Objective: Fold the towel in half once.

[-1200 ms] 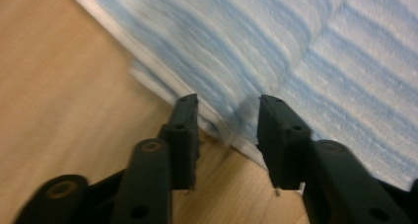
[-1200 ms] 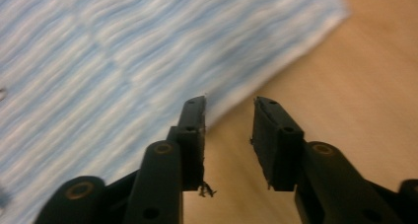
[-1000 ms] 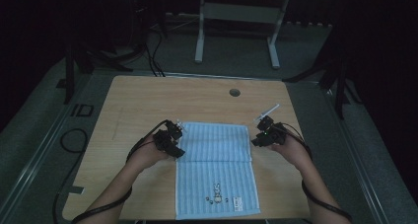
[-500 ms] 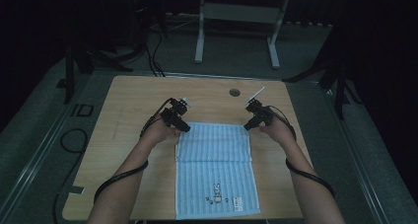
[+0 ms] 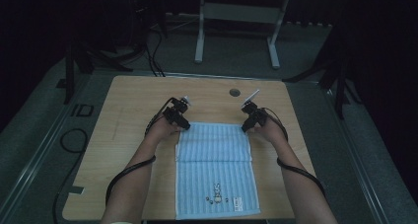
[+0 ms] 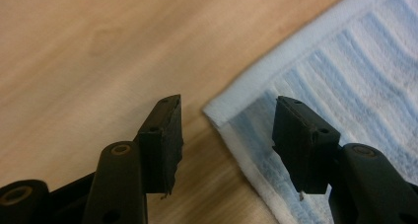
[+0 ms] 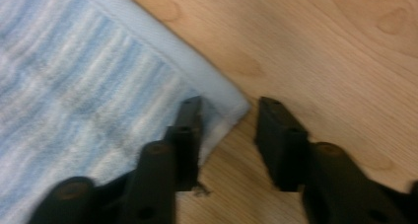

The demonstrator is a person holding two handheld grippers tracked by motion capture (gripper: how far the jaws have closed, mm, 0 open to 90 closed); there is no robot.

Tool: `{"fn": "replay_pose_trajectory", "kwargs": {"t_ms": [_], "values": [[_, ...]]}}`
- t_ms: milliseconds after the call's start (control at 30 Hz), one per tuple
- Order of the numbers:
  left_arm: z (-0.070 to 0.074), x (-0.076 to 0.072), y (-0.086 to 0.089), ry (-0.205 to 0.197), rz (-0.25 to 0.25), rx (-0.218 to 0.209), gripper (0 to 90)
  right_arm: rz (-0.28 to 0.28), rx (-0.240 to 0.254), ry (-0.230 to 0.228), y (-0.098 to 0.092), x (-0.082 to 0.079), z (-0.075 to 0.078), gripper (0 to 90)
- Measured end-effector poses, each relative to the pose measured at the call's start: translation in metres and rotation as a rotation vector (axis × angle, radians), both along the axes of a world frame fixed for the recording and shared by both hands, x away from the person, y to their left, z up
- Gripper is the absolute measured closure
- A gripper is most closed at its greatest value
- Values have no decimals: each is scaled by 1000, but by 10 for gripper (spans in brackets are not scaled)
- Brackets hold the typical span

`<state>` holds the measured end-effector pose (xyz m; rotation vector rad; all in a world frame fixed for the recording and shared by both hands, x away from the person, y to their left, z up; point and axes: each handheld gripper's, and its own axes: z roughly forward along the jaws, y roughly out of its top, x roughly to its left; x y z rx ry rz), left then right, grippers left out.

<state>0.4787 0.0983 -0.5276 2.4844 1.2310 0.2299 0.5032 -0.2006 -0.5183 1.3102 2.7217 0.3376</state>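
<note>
Both grippers, left gripper [image 6: 226, 140] and right gripper [image 7: 229, 135], open over far towel [image 5: 213, 140] corners. Could pinch only the top layer, or slip off.

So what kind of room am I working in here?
Probably a lab or recording studio rather than a home: a lone wooden table stands on grey carpet in a dark room, cables trail across the floor behind it, and a metal stand sits further back. A blue striped towel lies on the table.
</note>
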Motion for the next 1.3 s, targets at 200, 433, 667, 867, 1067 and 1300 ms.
{"fn": "replay_pose_trajectory", "kwargs": {"t_ms": [200,433,667,867,1067,1300], "values": [[2,-5,-4,9,-60,-27,679,45,-38,-18,12,-5,1,827],[24,-9,-1,-31,-65,-112,838,59,7,-69,10,-8,28,832],[76,-12,13,-143,-70,-184,837,46,66,-149,8,-1,78,832],[131,-19,28,-239,-56,-227,837,44,110,-258,8,0,134,832],[167,-41,37,-316,-84,-262,837,74,155,-353,-1,-14,181,831],[163,-82,37,-312,-159,-278,836,142,203,-412,-11,-56,189,830]]}}
